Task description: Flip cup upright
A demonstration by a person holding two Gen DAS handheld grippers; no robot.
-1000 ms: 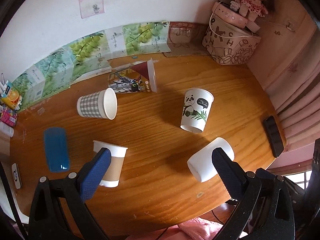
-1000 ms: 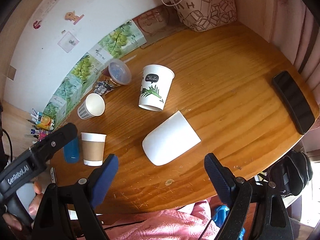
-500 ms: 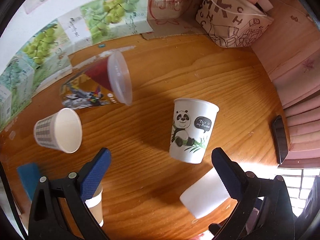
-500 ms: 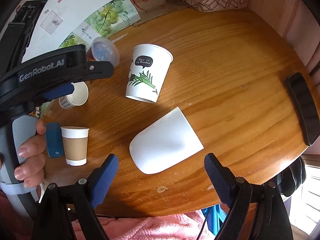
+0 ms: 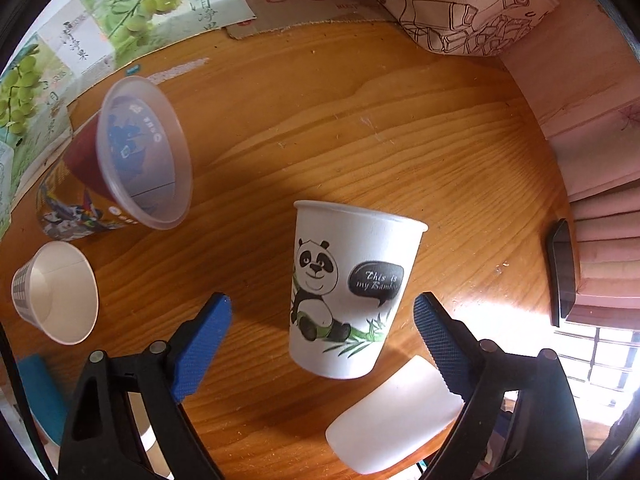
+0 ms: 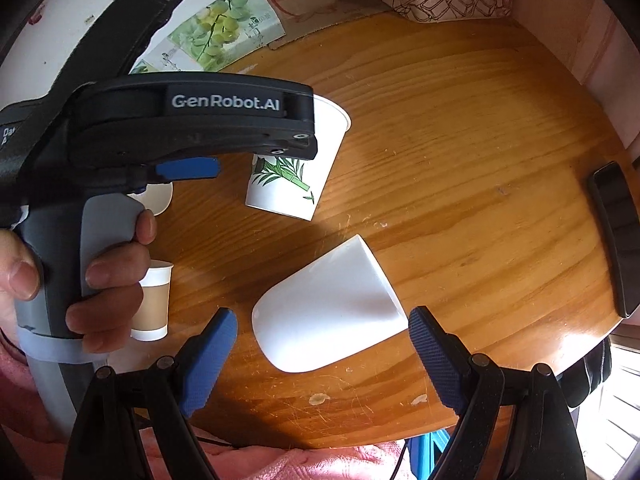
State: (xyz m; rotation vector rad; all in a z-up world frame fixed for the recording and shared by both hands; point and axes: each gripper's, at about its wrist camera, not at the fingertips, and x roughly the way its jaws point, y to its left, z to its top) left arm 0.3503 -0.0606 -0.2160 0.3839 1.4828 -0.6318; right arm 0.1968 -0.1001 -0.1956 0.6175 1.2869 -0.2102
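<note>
A plain white cup (image 6: 328, 312) lies on its side near the table's front edge; it also shows in the left wrist view (image 5: 396, 412). My right gripper (image 6: 322, 340) is open, its blue fingers on either side of the cup without touching it. A panda paper cup (image 5: 348, 292) stands upright mid-table, partly hidden in the right wrist view (image 6: 296, 176). My left gripper (image 5: 322, 320) is open, just in front of the panda cup, with its fingers wide of it. A checked paper cup (image 5: 56, 292) and a clear plastic cup (image 5: 140, 152) lie on their sides at left.
A brown-sleeved cup (image 6: 154, 300) stands upright at the front left. A black phone (image 6: 618, 240) lies near the table's right edge. A patterned bag (image 5: 464, 4) and green cartons (image 5: 132, 20) line the back wall. A blue object (image 5: 36, 392) lies at left.
My left gripper has moved forward and right toward the panda cup, which now fills its view. My right gripper has moved closer to the lying white cup. Both stay open.
</note>
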